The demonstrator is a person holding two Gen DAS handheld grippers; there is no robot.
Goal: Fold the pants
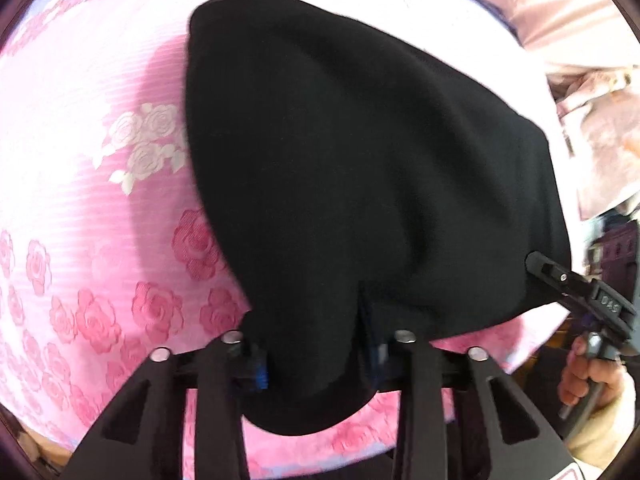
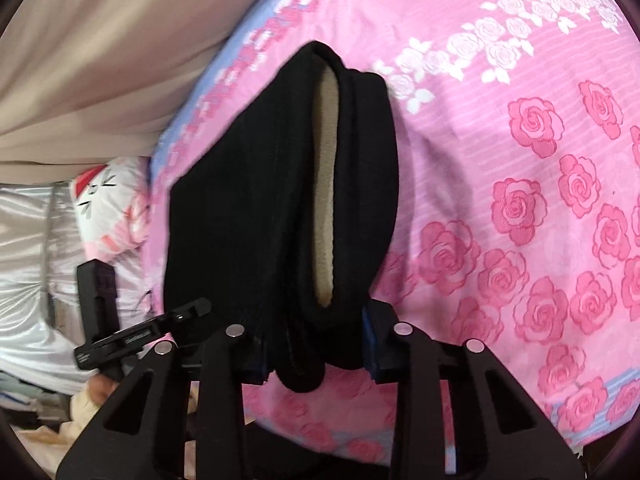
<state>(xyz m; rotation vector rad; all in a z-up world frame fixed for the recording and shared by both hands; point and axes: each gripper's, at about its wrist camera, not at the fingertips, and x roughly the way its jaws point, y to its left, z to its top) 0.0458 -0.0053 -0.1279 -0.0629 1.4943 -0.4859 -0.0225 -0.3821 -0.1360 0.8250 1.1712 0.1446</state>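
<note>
black pants (image 2: 256, 216) bunched thick, pale fleecy lining showing inside.

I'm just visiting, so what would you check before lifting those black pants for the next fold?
1. Left gripper has cloth: ok, the pants fill its jaws.
2. Right gripper has cloth: ok, a thick folded edge sits between its fingers.
3. All layers caught on the right: cannot tell, the beige lining shows in an open gap.
4. Bedspread free of the jaws: cannot tell, the pants hide it.
5. Room on the bed for folding: ok, pink cover is bare beside the pants.
</note>
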